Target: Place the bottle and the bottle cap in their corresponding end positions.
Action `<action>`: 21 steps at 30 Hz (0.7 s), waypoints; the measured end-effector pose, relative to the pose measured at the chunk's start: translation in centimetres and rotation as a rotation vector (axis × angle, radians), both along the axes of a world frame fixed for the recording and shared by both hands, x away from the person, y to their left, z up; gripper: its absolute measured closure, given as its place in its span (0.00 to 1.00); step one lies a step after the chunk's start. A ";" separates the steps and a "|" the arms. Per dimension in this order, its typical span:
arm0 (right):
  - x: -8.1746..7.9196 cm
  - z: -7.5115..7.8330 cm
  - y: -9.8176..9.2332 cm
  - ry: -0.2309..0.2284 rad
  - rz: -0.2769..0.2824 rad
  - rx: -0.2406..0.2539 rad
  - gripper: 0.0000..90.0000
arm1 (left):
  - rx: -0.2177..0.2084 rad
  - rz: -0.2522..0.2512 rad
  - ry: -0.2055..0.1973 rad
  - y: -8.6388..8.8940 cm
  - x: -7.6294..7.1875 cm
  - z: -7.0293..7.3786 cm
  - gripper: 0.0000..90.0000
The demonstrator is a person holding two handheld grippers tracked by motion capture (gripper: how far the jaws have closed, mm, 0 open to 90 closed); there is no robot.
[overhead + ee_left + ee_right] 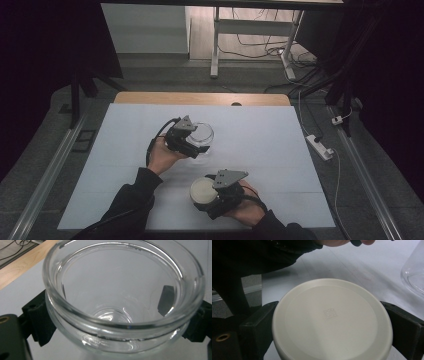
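A clear glass jar [202, 136] stands open-mouthed near the middle of the white table. My left gripper [196, 145] is shut on it, its jaws pressing the jar [120, 302] below the thick rim from both sides. Nearer the front edge, a round cream lid [203, 191] is held by my right gripper [207, 197], which is shut on it. In the right gripper view the lid [332, 322] lies flat between the two black jaws, with a small square mark at its centre, and the jar's edge [413, 277] shows at the far right.
The white table sheet [125, 165] ends at a wooden strip [200, 98] at the back. A white power strip [320, 146] and cables lie on the floor to the right. Desk legs stand beyond the table. The person's dark sleeve [262, 255] reaches across the right gripper view.
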State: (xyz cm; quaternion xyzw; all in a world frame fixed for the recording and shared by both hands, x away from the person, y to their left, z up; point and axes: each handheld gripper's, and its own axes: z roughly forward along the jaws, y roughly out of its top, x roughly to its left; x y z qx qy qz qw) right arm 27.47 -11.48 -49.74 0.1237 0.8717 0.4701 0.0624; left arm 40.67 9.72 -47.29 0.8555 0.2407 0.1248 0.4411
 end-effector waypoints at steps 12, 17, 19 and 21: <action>0.5 -1.4 0.7 -0.011 0.007 -0.040 0.08 | 0.009 0.025 0.011 -0.5 1.6 -1.4 0.08; 0.9 -2.0 0.7 0.000 0.000 -0.051 0.08 | -0.002 0.034 0.018 -0.8 2.2 -1.9 0.08; 1.1 -2.2 0.7 0.004 -0.004 -0.057 0.08 | 0.003 0.036 0.019 -0.8 2.5 -2.1 0.08; 1.2 -2.4 0.8 0.006 -0.004 -0.066 0.08 | 0.012 0.041 0.018 -0.9 2.7 -2.3 0.08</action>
